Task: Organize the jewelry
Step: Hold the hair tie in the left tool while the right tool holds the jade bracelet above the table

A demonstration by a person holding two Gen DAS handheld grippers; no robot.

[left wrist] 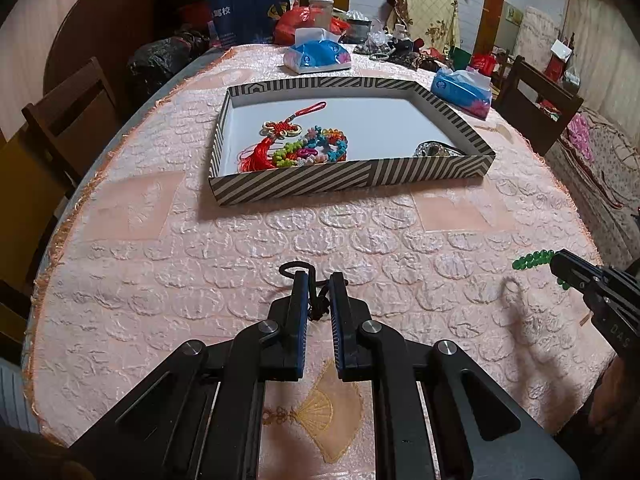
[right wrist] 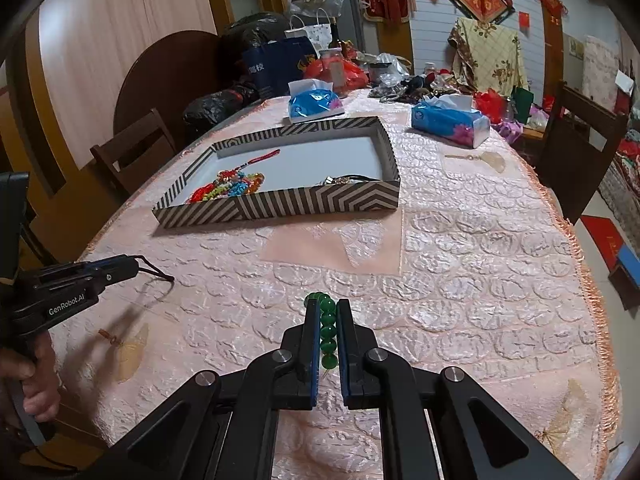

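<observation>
A striped tray point(left wrist: 304, 184) point(right wrist: 320, 202) lies on the pink table. It holds a red Chinese knot tassel point(left wrist: 276, 132), a colourful bead bracelet point(left wrist: 320, 146) point(right wrist: 236, 184) and a dark metallic piece point(left wrist: 434, 148). My left gripper point(left wrist: 318, 280) is shut on a black cord point(left wrist: 294, 268), held just above the cloth; it shows in the right wrist view point(right wrist: 132, 266) with the cord point(right wrist: 158, 272) hanging out. My right gripper point(right wrist: 329, 308) is shut on a green bead bracelet point(right wrist: 327, 320), also seen in the left wrist view point(left wrist: 534, 260) at the right.
Two blue tissue packs point(left wrist: 318, 56) point(left wrist: 462, 90) lie beyond the tray, with bags and clutter at the table's far end. Wooden chairs point(left wrist: 68, 120) point(right wrist: 580, 148) stand at both sides. The tablecloth edge point(right wrist: 588, 280) curves at right.
</observation>
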